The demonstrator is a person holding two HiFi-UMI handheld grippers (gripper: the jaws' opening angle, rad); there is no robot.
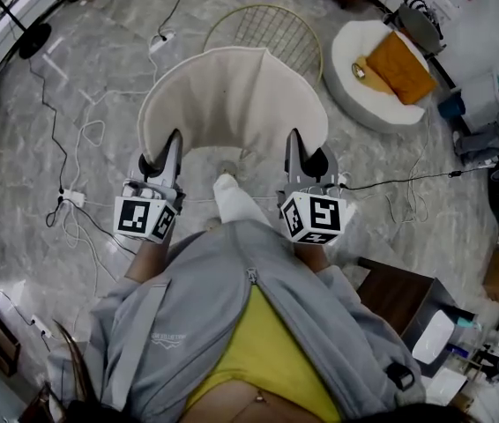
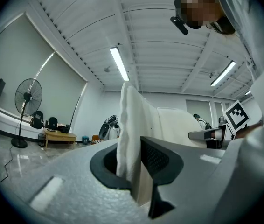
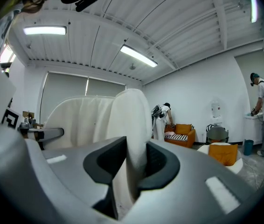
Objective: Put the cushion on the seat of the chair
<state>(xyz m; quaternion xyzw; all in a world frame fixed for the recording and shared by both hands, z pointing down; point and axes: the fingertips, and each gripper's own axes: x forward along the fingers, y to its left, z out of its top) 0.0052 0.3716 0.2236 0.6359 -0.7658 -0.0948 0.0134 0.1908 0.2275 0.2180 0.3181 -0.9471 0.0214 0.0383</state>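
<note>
Gripping the cushion [image 1: 232, 104] at both sides: your left gripper [image 1: 173, 146] clenches its 8 o'clock edge, your right gripper [image 1: 295, 144] its 4 o'clock edge — wire chair [image 1: 271, 32] behind, at 12 o'clock.

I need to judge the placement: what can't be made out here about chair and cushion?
Seat of the chair: head view, covered by the cushion; only wire mesh shows.
Gap between cushion and seat: no view shows it.
Chair in both gripper views: blocked by the cushion.

Grey marbled floor [image 1: 20, 263] with trailing cables [image 1: 399, 181], a standing fan [image 2: 28, 97], ceiling strip lights [image 2: 119, 63].
</note>
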